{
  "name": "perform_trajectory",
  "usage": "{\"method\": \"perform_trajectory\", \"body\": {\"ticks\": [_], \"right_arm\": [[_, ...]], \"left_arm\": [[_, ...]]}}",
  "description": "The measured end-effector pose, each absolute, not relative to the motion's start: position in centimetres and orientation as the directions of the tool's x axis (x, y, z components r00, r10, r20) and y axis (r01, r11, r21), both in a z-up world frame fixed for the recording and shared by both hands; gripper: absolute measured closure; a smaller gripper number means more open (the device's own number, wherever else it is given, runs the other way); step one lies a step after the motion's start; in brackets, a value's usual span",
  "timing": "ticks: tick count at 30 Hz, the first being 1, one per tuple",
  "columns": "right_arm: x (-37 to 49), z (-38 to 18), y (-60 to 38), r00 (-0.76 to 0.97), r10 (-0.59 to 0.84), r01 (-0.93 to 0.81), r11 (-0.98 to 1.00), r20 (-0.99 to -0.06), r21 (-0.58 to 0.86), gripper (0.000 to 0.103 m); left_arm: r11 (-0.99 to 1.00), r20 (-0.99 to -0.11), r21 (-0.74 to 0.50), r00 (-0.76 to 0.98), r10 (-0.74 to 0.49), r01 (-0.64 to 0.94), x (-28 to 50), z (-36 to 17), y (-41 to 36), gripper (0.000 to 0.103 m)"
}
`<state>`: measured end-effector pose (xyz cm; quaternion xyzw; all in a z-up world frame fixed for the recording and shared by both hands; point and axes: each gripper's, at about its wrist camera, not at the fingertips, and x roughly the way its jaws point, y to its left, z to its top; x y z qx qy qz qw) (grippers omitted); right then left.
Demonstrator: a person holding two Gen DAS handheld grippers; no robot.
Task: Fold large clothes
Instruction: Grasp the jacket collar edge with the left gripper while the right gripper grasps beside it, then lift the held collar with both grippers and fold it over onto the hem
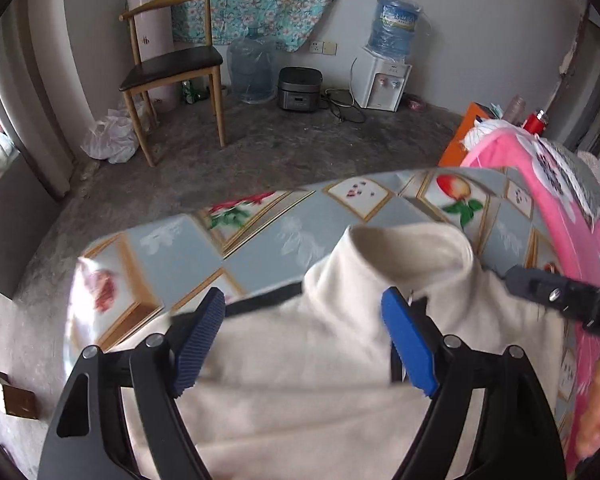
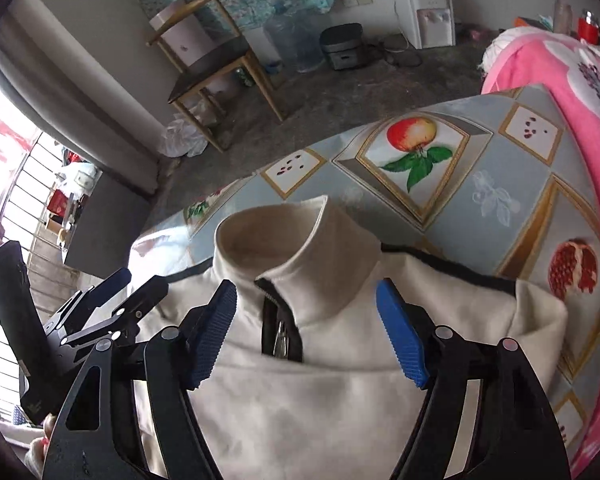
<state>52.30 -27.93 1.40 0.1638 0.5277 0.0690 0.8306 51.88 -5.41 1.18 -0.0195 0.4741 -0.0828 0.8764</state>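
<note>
The left gripper [image 1: 304, 344] had its jaws apart, nothing pinched between the blue pads [image 1: 202, 340]; they hung over the cream fleece jacket [image 1: 320, 380], left of its standing collar [image 1: 412, 248]. The right gripper [image 2: 306, 334] likewise stood with jaws apart and empty, straddling the collar base and the dark zipper [image 2: 278, 328] below it. In the right wrist view the left gripper showed at the left edge, beside the garment's shoulder.

The jacket lay flat on the worktop [image 1: 260, 236], front up, collar pointing away from the cameras, a dark trim along its shoulders. The worktop wore a grey-blue cloth printed with fruit panels. A pink blanket [image 2: 572, 80] was bunched along its right side. Beyond, on the concrete floor, stood a wooden chair [image 1: 172, 68], a water dispenser [image 1: 384, 76] and a rice cooker [image 1: 300, 88].
</note>
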Motion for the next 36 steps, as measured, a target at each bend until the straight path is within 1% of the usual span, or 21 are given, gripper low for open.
{"method": "perform_trajectory", "body": {"ticks": [1, 2, 4, 5, 6, 7, 8, 9, 10, 11, 14, 18, 21, 26, 30, 33, 36], "right_arm": [[53.2, 0.8, -27.9, 0.42, 0.29, 0.068, 0.935, -0.86, 0.348, 0.042], [54.0, 0.2, -27.8, 0.405, 0.284, 0.081, 0.936, -0.869, 0.343, 0.044], [55.1, -0.9, -27.7, 0.385, 0.265, 0.1, 0.941, -0.884, 0.325, 0.053], [55.5, -1.3, -27.7, 0.376, 0.254, 0.104, 0.944, -0.891, 0.313, 0.059], [55.8, -1.5, -27.7, 0.371, 0.242, 0.11, 0.947, -0.897, 0.301, 0.063], [55.9, -1.7, -27.7, 0.364, 0.236, 0.108, 0.95, -0.901, 0.293, 0.07], [56.0, -1.8, -27.6, 0.363, 0.241, 0.095, 0.951, -0.9, 0.293, 0.08], [55.9, -1.8, -27.5, 0.363, 0.245, 0.083, 0.953, -0.899, 0.293, 0.088], [55.7, -1.6, -27.4, 0.368, 0.236, 0.072, 0.957, -0.899, 0.281, 0.092], [55.4, -1.3, -27.3, 0.38, 0.229, 0.057, 0.961, -0.896, 0.27, 0.093], [54.0, -0.3, -26.9, 0.413, 0.2, -0.001, 0.976, -0.888, 0.22, 0.095], [51.2, 0.9, -27.1, 0.441, 0.217, -0.062, 0.975, -0.871, 0.212, 0.095], [48.5, 1.4, -26.9, 0.457, 0.21, -0.111, 0.978, -0.864, 0.179, 0.096], [44.1, 0.2, -26.1, 0.446, 0.194, -0.161, 0.978, -0.874, 0.135, 0.096], [42.1, -1.8, -25.2, 0.43, 0.154, -0.17, 0.982, -0.89, 0.088, 0.097], [41.4, -3.1, -24.6, 0.427, 0.107, -0.174, 0.984, -0.898, 0.035, 0.097], [41.0, -3.8, -24.5, 0.429, 0.082, -0.178, 0.984, -0.9, 0.005, 0.097]], "left_arm": [[0.982, -0.832, -0.141, 0.522, -0.187, 0.126, 53.0, 0.6, -5.8, 0.024], [0.981, -0.838, -0.155, 0.51, -0.191, 0.114, 53.9, 0.1, -6.1, 0.024], [0.984, -0.844, -0.157, 0.506, -0.178, 0.084, 55.3, -1.1, -6.7, 0.024], [0.986, -0.845, -0.147, 0.508, -0.168, 0.082, 55.7, -1.6, -6.9, 0.03], [0.989, -0.845, -0.126, 0.513, -0.149, 0.079, 56.0, -2.0, -7.2, 0.043], [0.991, -0.849, -0.112, 0.511, -0.137, 0.079, 56.2, -2.3, -7.4, 0.048], [0.991, -0.853, -0.109, 0.505, -0.136, 0.083, 56.4, -2.6, -7.6, 0.058], [0.989, -0.852, -0.119, 0.501, -0.15, 0.093, 56.5, -2.9, -7.7, 0.077], [0.987, -0.853, -0.122, 0.497, -0.159, 0.107, 56.6, -2.9, -7.9, 0.087], [0.985, -0.852, -0.114, 0.497, -0.163, 0.127, 56.5, -2.8, -8.1, 0.097], [0.981, -0.828, -0.08, 0.536, -0.165, 0.179, 55.4, -1.8, -8.4, 0.098], [0.965, -0.795, -0.074, 0.569, -0.209, 0.25, 52.7, 0.0, -7.9, 0.099], [0.952, -0.781, -0.06, 0.58, -0.232, 0.301, 50.2, 1.0, -7.2, 0.099], [0.928, -0.772, 0.01, 0.592, -0.23, 0.373, 45.5, 0.5, -6.6, 0.098], [0.922, -0.797, 0.007, 0.559, -0.229, 0.388, 43.0, -1.6, -6.1, 0.098], [0.927, -0.814, -0.039, 0.526, -0.245, 0.372, 41.9, -3.0, -4.9, 0.096], [0.926, -0.812, -0.101, 0.508, -0.289, 0.365, 40.6, -2.9, -3.2, 0.095]]}}
